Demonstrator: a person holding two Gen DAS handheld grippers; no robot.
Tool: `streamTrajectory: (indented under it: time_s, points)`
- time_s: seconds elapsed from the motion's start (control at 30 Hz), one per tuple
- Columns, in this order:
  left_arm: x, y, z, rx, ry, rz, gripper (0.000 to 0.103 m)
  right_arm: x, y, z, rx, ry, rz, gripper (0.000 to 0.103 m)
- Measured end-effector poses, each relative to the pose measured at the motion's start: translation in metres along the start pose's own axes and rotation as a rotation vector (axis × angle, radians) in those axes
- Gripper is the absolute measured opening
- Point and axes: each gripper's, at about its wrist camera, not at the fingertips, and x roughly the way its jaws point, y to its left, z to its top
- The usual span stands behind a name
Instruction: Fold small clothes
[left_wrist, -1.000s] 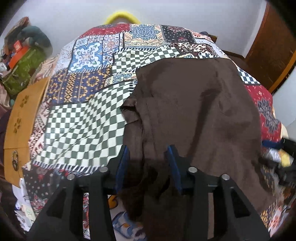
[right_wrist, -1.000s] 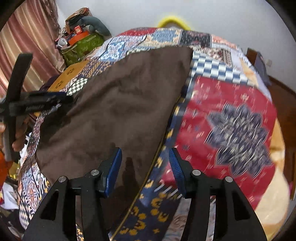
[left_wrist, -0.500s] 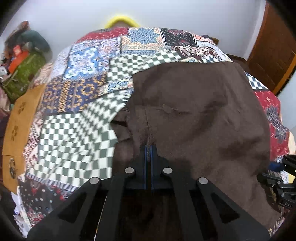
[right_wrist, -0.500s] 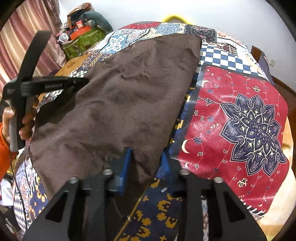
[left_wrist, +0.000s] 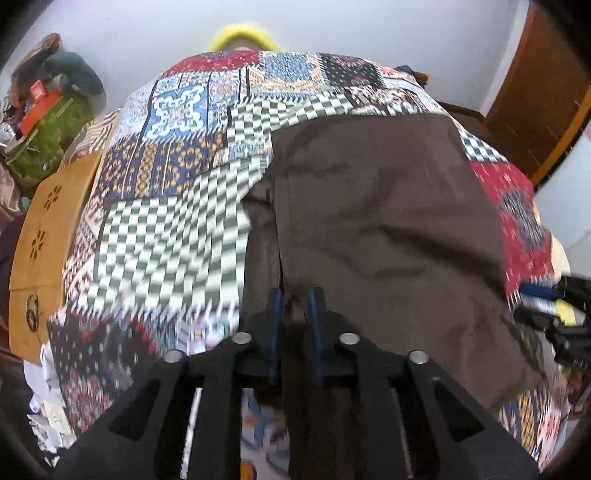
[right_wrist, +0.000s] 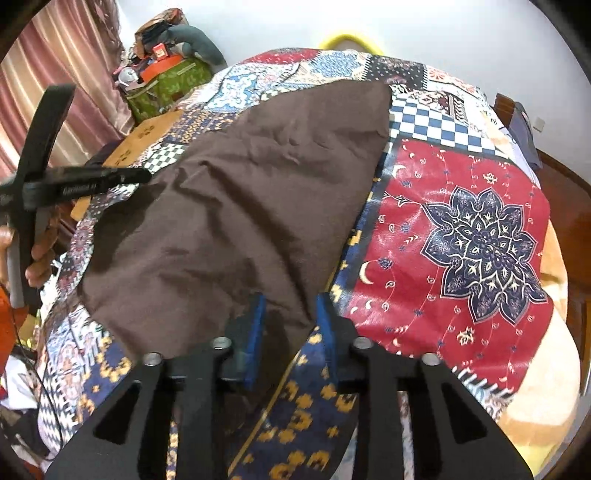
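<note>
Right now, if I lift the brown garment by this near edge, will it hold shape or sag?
Likely it sags: the brown garment lies limp, with soft creases across it. It looks thin, so probably light. Its left side is already doubled under, so layers may slip apart on the patchwork quilt.

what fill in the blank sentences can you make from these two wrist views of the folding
1. The garment spread on the bed is ____ in colour.
2. It lies on a patchwork ____.
3. The hoop at the far end of the bed is ____.
4. The left gripper has cloth between its ____ pads.

Missing words: brown; bedspread; yellow; blue
</note>
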Motion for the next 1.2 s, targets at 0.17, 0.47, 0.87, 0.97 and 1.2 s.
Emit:
streamTrajectory:
  time_s: [0.17,0.47,0.87,0.97,1.2]
  points:
    - [-0.005,0.006,-0.038,-0.004,0.022,0.022,0.041,0.005,0.01,-0.01,-0.035,0.033,-0.007,0.041]
    - [-0.032,0.043,-0.063,-0.077,-0.008,0.106,0.051,-0.004,0.003,-0.027,-0.002,0.049,-0.038,0.041]
    - [-0.082,0.011,-0.097,-0.033,-0.07,0.053,0.064,-0.043,0.037,-0.025,-0.078,-0.055,-0.024,0.049]
    - [-0.081,0.001,-0.105,-0.019,-0.055,0.031,0.073,-0.04,0.046,-0.03,-0.101,-0.057,-0.017,0.05]
    - [-0.052,-0.016,-0.126,0.029,0.028,0.044,0.078,-0.014,0.049,-0.042,-0.104,0.012,-0.007,0.05]
